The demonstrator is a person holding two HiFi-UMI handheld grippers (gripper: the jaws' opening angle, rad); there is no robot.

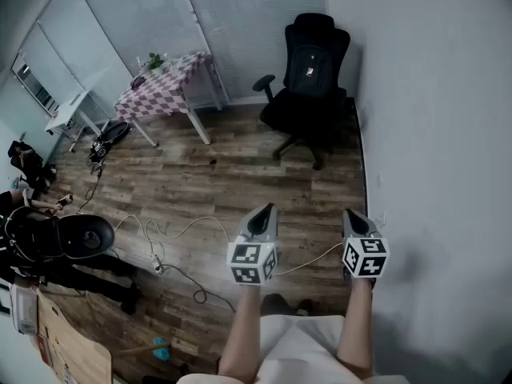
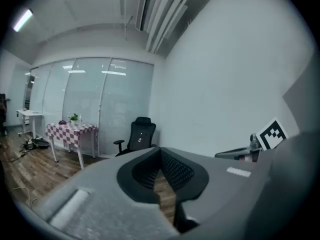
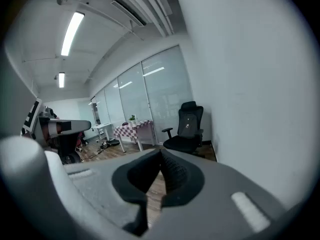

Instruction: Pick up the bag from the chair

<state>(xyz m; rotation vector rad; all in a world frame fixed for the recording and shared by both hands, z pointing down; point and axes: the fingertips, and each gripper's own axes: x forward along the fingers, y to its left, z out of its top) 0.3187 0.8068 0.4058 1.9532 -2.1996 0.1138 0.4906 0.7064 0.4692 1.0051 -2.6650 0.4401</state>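
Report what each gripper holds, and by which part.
Nothing. The left gripper and right gripper are both shut and empty; the bag sits on the chair across the room.

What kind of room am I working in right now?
Most likely an office: a black swivel office chair stands by the white wall, glass partition walls close off the far side, and a white desk sits beyond a table with a checked cloth.

Wood, cloth and matt surfaces
Wood-plank floor [image 1: 240,184], checked woven tablecloth [image 1: 160,90], matt black chair [image 1: 308,106], smooth matt painted wall [image 1: 436,94].
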